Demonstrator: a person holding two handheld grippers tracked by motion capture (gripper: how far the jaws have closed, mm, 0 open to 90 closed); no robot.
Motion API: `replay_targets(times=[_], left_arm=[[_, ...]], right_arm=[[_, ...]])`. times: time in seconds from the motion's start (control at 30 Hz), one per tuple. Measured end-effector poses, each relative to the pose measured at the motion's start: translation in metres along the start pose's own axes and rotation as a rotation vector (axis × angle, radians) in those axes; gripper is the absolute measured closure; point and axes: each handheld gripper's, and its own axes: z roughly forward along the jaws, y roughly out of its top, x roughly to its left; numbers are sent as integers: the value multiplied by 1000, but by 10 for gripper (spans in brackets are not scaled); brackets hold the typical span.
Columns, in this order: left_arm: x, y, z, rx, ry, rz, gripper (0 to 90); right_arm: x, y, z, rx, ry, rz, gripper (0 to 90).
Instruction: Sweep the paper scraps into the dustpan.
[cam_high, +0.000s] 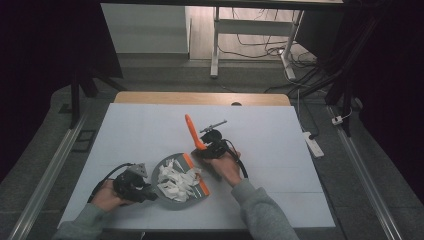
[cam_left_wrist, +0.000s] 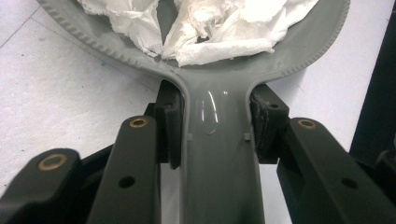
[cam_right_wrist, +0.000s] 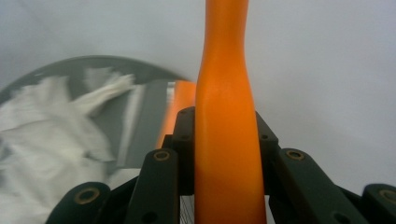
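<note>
While the left gripper (cam_left_wrist: 215, 121) clamps the dustpan handle (cam_left_wrist: 219, 158) between its jaws, the right gripper (cam_right_wrist: 224, 140) (jaws gripping the orange brush handle (cam_right_wrist: 226, 116)) should sweep gently, keeping paper scraps (cam_high: 175, 181) inside.

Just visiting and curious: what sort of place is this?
Probably a lab or recording workspace: a covered table, loose cables on the floor behind, and dark curtains at the sides.

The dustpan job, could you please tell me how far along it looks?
Done: torn paper scraps sit heaped in the grey dustpan. In hand: the left claw clamps the dustpan handle; the right claw clamps the orange brush handle. Left: probably emptying the pan.
</note>
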Motion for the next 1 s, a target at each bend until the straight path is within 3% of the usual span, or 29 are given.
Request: replay_targets(times=[0.23,0.37,0.5,0.77,1.0], left_arm=[[0,0,0,4,1,-2,614],[0,0,1,0,-1,-2,614],[1,-1,1,-4,-3,-6,614],[1,-1,1,-6,-4,-8,614],[1,-1,1,-6,-1,-10,615]], right_arm=[[41,2,2,-13,82,-85,705],[47,5,-6,-52,98,-94,704],[35,6,-17,-97,54,-75,704],[8,3,-31,-120,-30,-40,704],[-21,1,-33,-104,-150,-24,704]])
